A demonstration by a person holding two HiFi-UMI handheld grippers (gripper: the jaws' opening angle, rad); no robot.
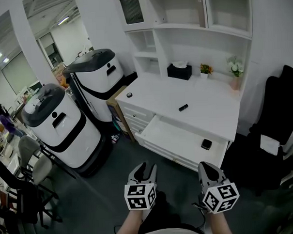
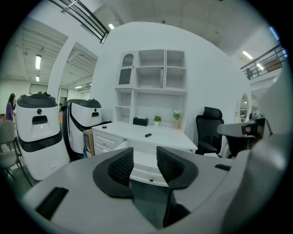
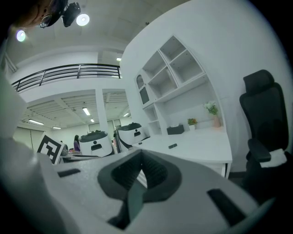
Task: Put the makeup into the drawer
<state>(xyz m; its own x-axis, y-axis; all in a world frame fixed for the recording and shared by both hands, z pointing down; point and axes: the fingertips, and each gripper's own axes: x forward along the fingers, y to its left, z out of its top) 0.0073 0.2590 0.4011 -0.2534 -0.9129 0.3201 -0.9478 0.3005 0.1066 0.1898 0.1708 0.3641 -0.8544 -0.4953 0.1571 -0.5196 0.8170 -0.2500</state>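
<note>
White surface (image 1: 155, 92) with shelves above it stands toward 1 o'clock in the head view, and its drawer (image 1: 171, 135) is pulled open. A black tube (image 1: 183, 107) of makeup lies near the middle of the surface. A black case (image 1: 206, 144) rests inside the drawer, toward its 4 o'clock corner, and a black disc (image 1: 129, 95) sits at the surface's 9 o'clock side. Both grippers hang at 6 o'clock, well apart from the drawer. The left gripper (image 1: 145, 168) has its jaws parted and empty. The right gripper (image 1: 206, 166) has its tips closed together on nothing.
</note>
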